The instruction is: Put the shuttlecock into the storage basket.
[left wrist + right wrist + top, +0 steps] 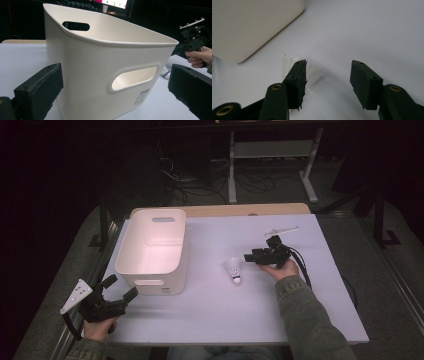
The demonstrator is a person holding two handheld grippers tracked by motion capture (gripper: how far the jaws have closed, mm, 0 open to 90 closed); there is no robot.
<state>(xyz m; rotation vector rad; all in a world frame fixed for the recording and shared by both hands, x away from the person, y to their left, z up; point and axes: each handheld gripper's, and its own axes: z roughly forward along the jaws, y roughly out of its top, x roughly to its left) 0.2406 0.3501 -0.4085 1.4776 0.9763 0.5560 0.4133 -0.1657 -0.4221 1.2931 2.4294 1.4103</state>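
Shuttlecock [234, 269] lies on worktop [210, 300], right of bin [154, 250]. Right tool [248, 258] just beside it, jaws apart, empty. Left tool [120, 287] near bin's front corner, jaws apart.

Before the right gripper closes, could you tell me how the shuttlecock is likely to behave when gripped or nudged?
The shuttlecock looks very light: a thin white feathered skirt on a small rounded cork. The skirt would probably flex or crush under the open right gripper, so the cork end seems safer. Lying on its side on the smooth table, it may roll in an arc if pushed.
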